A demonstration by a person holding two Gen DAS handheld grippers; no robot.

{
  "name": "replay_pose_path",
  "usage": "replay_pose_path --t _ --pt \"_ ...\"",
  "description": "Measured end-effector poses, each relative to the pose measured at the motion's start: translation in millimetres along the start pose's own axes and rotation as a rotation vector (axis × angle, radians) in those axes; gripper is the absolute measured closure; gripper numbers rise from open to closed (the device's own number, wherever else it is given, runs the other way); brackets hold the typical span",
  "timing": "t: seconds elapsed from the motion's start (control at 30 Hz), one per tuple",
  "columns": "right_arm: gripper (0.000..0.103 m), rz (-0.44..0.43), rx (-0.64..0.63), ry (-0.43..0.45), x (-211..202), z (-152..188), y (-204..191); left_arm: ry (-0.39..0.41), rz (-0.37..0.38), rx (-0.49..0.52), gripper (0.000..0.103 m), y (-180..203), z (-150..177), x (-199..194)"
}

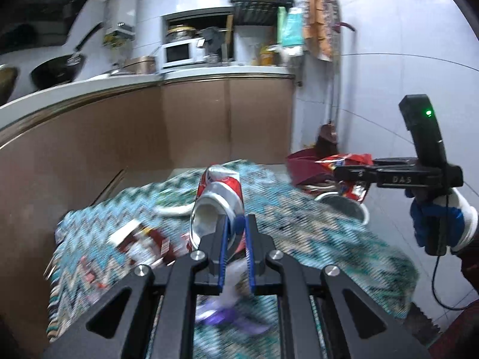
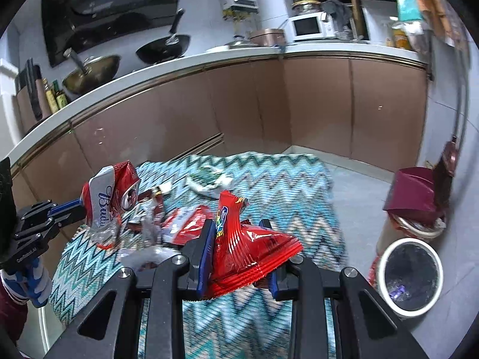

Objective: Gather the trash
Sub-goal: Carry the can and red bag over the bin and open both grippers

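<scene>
My left gripper (image 1: 236,230) clamps the crushed can (image 1: 217,200); my right gripper (image 2: 236,239) clamps the red wrapper (image 2: 248,248); the bin (image 2: 408,275) rim sits lower right, with bare floor (image 2: 359,191) beside it.

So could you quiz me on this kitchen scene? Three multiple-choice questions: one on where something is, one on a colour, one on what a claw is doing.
1. Where is the round bin?
A. On the counter
B. On the floor beside the zigzag mat
C. Inside a cabinet

2. What colour is the snack bag in the right claw?
A. Red
B. Green
C. White

3. What is the left claw doing?
A. Standing open and empty
B. Clamped on a crushed can
C. Holding a pan

Answers:
1 B: the bin stands on grey floor tiles off the mat's edge.
2 A: the crinkled foil is bright red.
3 B: its blue pads pinch the dented can, lifted off the mat.
</scene>
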State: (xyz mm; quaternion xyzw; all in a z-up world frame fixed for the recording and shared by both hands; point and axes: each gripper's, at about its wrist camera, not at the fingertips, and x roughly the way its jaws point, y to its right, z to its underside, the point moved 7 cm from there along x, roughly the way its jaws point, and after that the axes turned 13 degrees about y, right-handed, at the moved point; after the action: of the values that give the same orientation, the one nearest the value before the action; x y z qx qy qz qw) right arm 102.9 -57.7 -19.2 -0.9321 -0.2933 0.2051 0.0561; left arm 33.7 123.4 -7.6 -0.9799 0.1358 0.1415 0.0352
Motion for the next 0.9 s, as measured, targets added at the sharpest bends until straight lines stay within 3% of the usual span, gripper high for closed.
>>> replay_pose_path --t 0.27,0.47,0.7,0.9 --pt "0.075 0.175 0.094 0.033 -38 3 112 -0.004 0.251 0.034 0.093 111 -43 84" --pt "0.075 0.325 0.19 0.016 -50 21 219 -0.093 0.423 0.016 0.093 207 -51 183" --pt "0.075 0.434 0.291 -0.048 -26 61 327 -0.259 0.522 -0.018 0.093 295 -24 304" --pt "0.071 0.476 0.339 -0.112 4 94 383 -0.364 0.527 -0.062 0.093 325 10 384"
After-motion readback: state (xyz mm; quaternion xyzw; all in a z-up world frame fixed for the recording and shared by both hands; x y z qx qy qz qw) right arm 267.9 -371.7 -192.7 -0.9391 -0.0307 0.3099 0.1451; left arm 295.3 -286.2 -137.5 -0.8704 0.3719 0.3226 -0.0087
